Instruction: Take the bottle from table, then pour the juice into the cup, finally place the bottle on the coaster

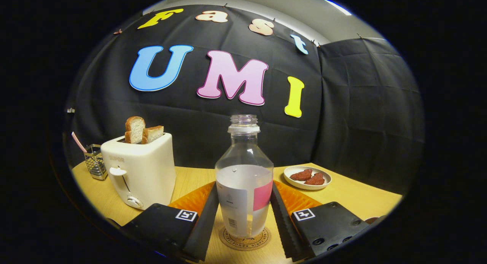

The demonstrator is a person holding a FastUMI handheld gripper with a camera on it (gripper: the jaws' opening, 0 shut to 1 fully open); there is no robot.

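Bottle point(244, 180) stands upright on the coaster point(245, 239), uncapped and part full, between the gripper point(243, 214) fingers, which appear to press its sides. Release should be slow and even: part both fingers together, then draw straight back from the bottle without nudging it.

Coaster point(262, 239) rim lettering, toaster point(142, 169) brand, both illegible

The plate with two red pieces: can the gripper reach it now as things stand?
Probably not directly: the gripper has the bottle between its fingers, standing on the coaster; the plate lies beyond, to the right.
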